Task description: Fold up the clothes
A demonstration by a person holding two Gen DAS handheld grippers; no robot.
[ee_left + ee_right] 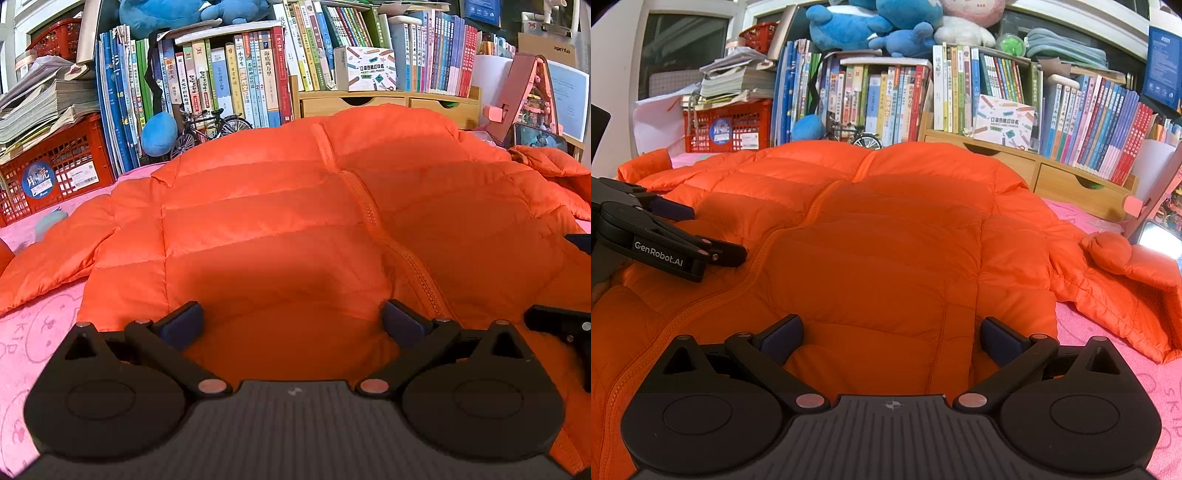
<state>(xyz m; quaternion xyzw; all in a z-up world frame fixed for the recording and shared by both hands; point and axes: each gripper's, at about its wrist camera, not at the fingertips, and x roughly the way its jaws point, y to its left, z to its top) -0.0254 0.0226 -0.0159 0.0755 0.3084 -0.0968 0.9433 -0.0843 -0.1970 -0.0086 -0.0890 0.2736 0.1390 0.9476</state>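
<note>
An orange quilted puffer jacket [280, 221] lies front up and zipped on a pink cloth, filling both views [894, 236]. Its zipper [373, 218] runs up the middle. One sleeve [55, 254] spreads to the left; the other sleeve [1126, 280] lies bunched to the right. My left gripper [291, 325] is open just above the jacket's lower left panel, nothing between its fingers. My right gripper [892, 338] is open over the lower right panel near the hem. The left gripper's fingers [676, 236] show at the left edge of the right wrist view.
Behind the jacket stands a row of books [258, 74] with a wooden drawer unit [388, 103], a red crate [55, 166] of papers at left, a model bicycle [210, 127], blue plush toys [871, 26] and a pink house model [528, 96] at right. Pink cloth [33, 332] shows around the jacket.
</note>
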